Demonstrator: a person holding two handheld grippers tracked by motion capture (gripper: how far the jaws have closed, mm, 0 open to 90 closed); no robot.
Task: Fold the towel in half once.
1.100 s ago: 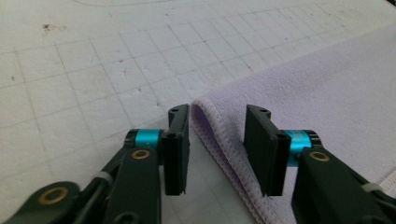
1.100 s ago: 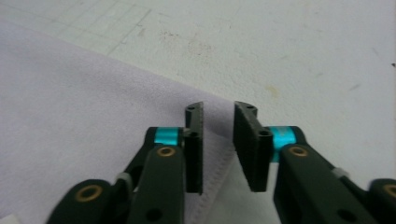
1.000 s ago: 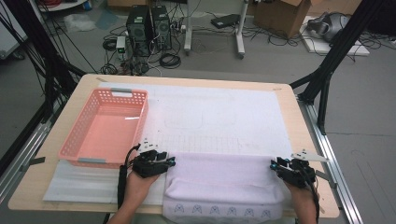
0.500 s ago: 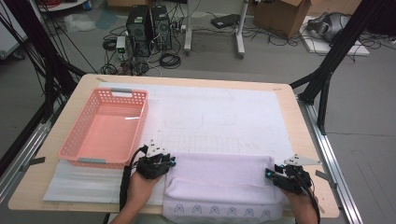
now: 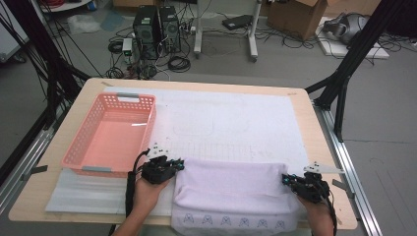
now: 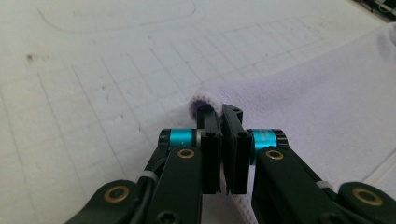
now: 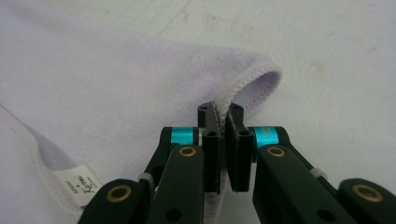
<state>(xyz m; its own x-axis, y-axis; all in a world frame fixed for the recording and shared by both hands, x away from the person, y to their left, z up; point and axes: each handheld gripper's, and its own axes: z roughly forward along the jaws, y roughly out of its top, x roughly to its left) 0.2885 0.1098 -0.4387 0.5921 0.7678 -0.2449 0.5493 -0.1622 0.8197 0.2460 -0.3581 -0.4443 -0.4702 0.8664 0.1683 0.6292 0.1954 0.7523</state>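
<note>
Towel pinched at both far corners

Table (image 5: 305, 123) carries a white mat, a pink basket (image 5: 110, 135) at left and a lavender towel (image 5: 231, 189) at the near edge. The left gripper (image 6: 223, 109) has just closed, pinching the towel's left corner; the right gripper (image 7: 223, 112) has just closed on its right corner.

Two black grippers (image 6: 223, 116), teal collars, brass screws, black trailing cables, grey three-cornered top plates, bare forearms.
</note>
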